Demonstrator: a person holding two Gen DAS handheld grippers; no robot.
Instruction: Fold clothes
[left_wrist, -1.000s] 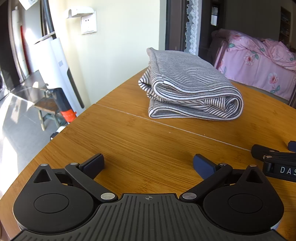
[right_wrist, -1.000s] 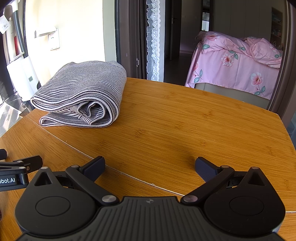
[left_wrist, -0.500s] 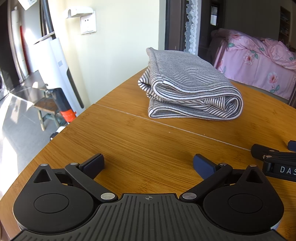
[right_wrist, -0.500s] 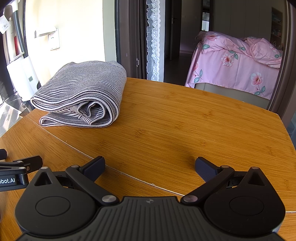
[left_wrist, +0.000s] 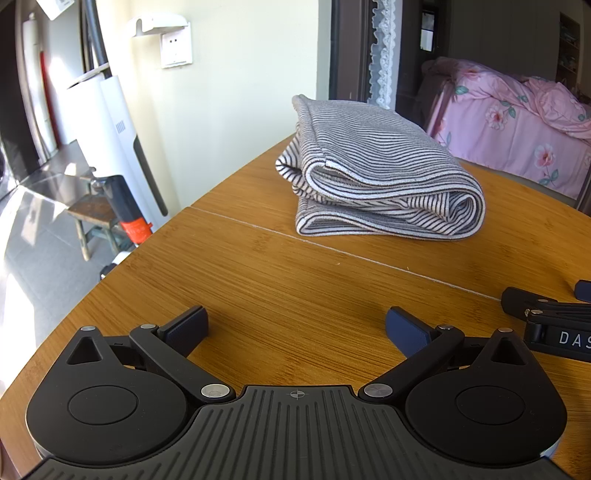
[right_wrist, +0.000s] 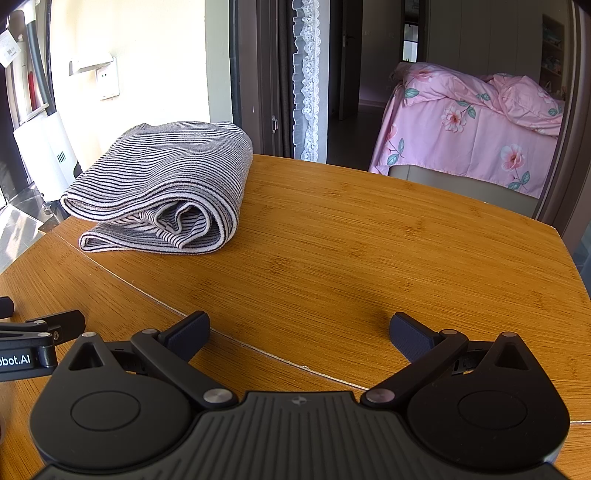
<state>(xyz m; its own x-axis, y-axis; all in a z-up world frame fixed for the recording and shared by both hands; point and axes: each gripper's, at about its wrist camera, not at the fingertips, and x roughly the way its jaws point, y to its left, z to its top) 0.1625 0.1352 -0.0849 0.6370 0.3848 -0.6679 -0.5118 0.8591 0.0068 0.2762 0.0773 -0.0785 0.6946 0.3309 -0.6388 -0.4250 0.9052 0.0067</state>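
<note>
Stool (left_wrist: 94, 218) in left view only; folded striped garment (right_wrist: 166, 192) apart from both gaping, empty hand-held grippers.

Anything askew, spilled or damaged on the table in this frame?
Nothing stands out. The striped garment lies folded in a compact bundle on the wooden table, wholly on the tabletop. Its open end shows loose, slightly uneven layers. The left gripper and right gripper are open, apart from it.

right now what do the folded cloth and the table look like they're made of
Folded cloth: soft knit fabric, likely cotton jersey; matte, thin dark and pale stripes, rounded floppy folds. Table: looks like bamboo or a bamboo-look surface; fine straight grain strips, light satin sheen.
</note>
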